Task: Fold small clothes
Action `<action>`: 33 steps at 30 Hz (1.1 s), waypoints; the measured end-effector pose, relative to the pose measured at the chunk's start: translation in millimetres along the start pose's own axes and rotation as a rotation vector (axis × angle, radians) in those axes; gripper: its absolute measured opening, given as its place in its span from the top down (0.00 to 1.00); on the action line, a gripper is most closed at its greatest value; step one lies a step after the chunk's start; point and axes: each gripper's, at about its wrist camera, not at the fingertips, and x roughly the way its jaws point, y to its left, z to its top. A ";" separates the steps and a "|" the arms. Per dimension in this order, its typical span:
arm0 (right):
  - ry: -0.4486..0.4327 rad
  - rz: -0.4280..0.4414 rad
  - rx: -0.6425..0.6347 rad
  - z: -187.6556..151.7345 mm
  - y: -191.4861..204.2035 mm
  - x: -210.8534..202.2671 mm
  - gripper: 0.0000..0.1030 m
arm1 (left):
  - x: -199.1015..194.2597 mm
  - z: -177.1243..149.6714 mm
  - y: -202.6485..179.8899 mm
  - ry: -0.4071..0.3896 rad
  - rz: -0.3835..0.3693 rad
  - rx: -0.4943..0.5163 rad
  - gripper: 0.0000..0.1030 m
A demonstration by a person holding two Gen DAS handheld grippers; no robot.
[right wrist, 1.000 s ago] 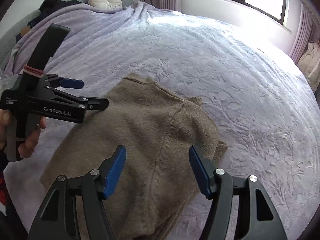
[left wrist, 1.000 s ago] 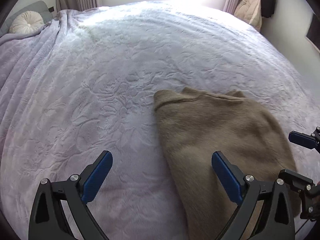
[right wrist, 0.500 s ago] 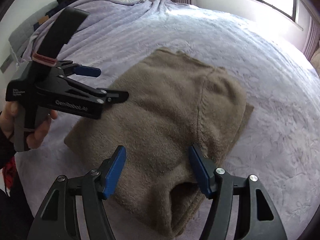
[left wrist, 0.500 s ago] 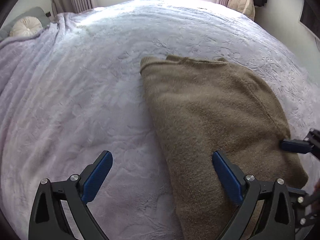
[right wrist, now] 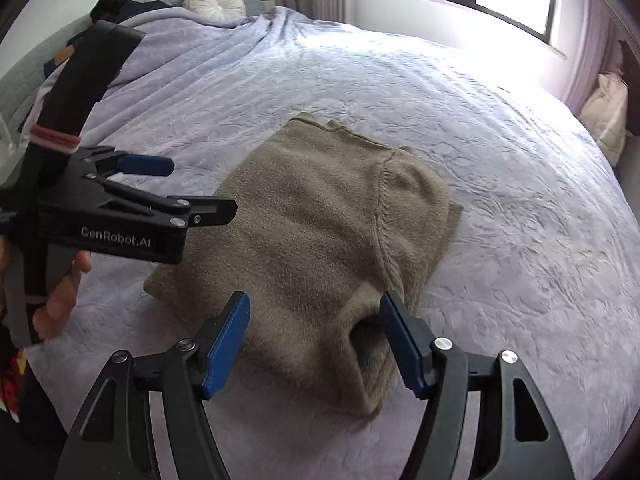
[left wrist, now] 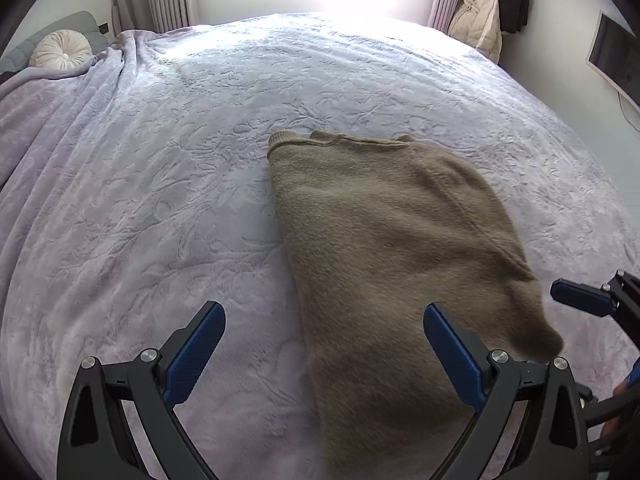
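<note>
A folded tan knit sweater [left wrist: 384,248] lies flat on the lilac bed cover [left wrist: 160,184]; it also shows in the right wrist view [right wrist: 320,232]. My left gripper [left wrist: 324,352] is open and empty, hovering above the sweater's near left edge. My right gripper [right wrist: 316,340] is open and empty, above the sweater's near end, where a fold forms a pocket. The left gripper also appears in the right wrist view [right wrist: 188,188], held over the sweater's left side. A fingertip [left wrist: 580,300] of the right gripper shows at the right edge of the left wrist view.
A round cream cushion [left wrist: 60,48] lies at the bed's head, also seen in the right wrist view [right wrist: 216,2]. Dark clothes [right wrist: 120,4] are piled beside it. A cream bag [left wrist: 480,24] stands by the wall past the bed's far corner.
Both grippers have lifted back from the sweater, which looks smaller and farther off. The sweater lies still. Both grippers stay open.
</note>
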 end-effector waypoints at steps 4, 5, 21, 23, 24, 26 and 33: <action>0.033 -0.047 0.083 -5.8 -1.4 -9.2 0.27 | -12.9 -8.8 -7.2 -0.032 0.024 -0.024 0.02; 0.051 -0.068 0.109 -7.9 -2.4 -8.8 0.27 | -16.1 -12.8 -8.2 -0.044 0.030 -0.043 0.02; 0.104 -0.155 0.233 -26.0 6.4 -9.2 0.27 | -38.0 -44.4 -18.5 -0.024 0.083 -0.072 0.02; 0.103 -0.160 0.223 -26.0 9.6 -10.0 0.27 | -40.4 -45.8 -21.6 -0.026 0.065 -0.067 0.02; 0.103 -0.163 0.220 -25.8 11.0 -10.2 0.27 | -41.0 -46.4 -23.2 -0.025 0.058 -0.066 0.02; 0.105 -0.168 0.211 -26.0 13.6 -11.5 0.27 | -42.3 -47.7 -25.2 -0.025 0.062 -0.067 0.02; 0.114 -0.169 0.219 -29.4 12.4 -13.5 0.27 | -42.1 -53.4 -29.6 -0.010 0.065 -0.083 0.02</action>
